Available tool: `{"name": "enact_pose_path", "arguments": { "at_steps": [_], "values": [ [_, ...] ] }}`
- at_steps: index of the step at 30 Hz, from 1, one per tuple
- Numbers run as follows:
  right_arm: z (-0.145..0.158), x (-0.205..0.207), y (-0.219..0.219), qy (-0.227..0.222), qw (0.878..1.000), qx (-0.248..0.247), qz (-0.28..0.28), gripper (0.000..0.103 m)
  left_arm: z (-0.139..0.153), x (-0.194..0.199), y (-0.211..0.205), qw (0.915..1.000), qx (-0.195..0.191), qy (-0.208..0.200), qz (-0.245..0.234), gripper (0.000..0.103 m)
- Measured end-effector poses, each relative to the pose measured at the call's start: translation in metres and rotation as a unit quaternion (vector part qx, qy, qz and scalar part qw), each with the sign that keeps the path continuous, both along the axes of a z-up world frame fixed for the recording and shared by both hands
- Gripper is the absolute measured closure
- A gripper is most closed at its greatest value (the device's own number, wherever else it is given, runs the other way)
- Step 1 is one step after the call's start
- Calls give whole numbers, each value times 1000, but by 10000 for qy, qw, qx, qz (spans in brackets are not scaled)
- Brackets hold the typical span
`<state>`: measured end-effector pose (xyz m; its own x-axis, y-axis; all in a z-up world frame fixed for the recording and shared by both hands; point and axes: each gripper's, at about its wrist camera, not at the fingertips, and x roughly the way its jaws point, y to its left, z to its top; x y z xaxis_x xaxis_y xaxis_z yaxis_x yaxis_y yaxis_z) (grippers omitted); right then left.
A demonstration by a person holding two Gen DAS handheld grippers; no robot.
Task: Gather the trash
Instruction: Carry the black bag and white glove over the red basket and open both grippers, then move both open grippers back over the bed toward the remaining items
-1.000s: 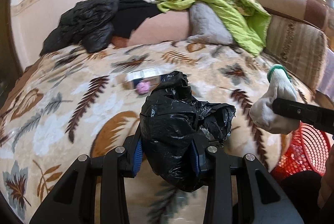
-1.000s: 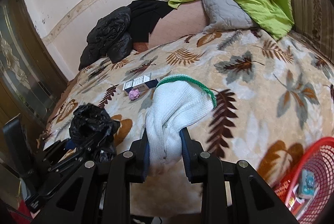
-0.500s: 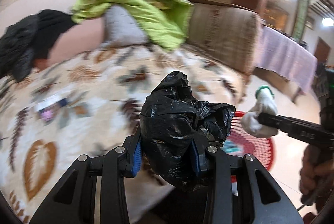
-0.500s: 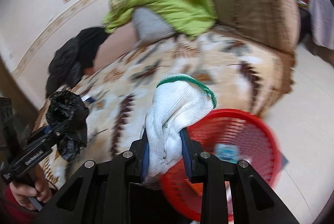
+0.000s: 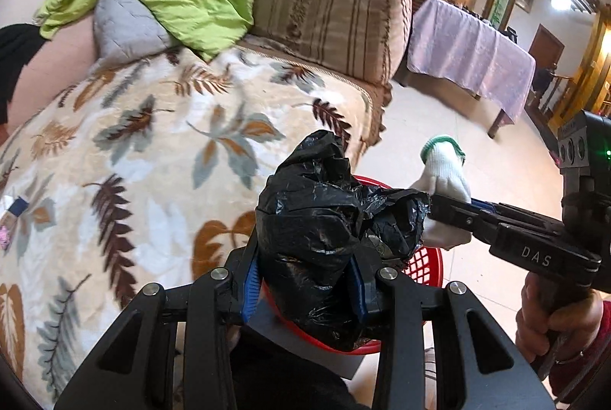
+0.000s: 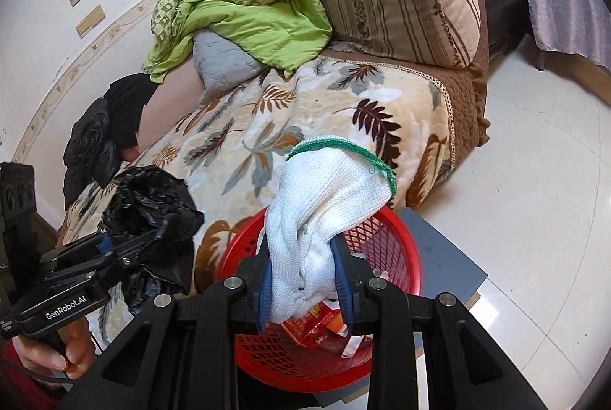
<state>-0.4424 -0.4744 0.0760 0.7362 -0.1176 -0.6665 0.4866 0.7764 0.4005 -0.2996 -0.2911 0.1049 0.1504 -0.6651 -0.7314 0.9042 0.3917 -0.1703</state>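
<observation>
My left gripper is shut on a crumpled black plastic bag and holds it above the red mesh basket. My right gripper is shut on a white knit glove with a green cuff, held over the same red basket on the floor beside the sofa. Wrappers lie in the basket. The right gripper and its glove show in the left wrist view; the left gripper with the bag shows in the right wrist view.
The sofa carries a leaf-patterned blanket, a green quilt, a grey cushion and black clothing. A small box and pink scrap lie on the blanket at far left. A grey mat lies under the basket. A cloth-covered table stands behind.
Both grippers have swung right, away from the sofa seat, and now hold the bag and the glove over the red basket. Both grips are unchanged.
</observation>
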Motion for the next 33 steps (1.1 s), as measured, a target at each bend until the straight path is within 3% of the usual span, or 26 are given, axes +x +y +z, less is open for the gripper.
{"name": "enact_pose_path", "arguments": {
  "at_steps": [9,13,16,23,26,33],
  "values": [
    [-11,-3,-9,90,9999,113,-37,69,-12,-7,-17,9997,169,94,-170,66],
    [-12,-5,-11,134,9998,114,-97,58,-12,-11,-20,9995,162,85,-256,52],
    [-10,-5,-11,136,9998,89,-127,58,-10,-13,-19,9995,110,83,-280,45],
    [-3,-7,-12,51,9998,51,-191,58,-4,-7,-10,9999,18,69,-132,45],
    [0,-4,-9,23,9998,64,-165,58,-1,-3,-4,9999,28,-123,44,45],
    [3,10,2,-71,9997,227,7,57,7,-2,16,9930,68,-1077,472,43]
  ]
}}
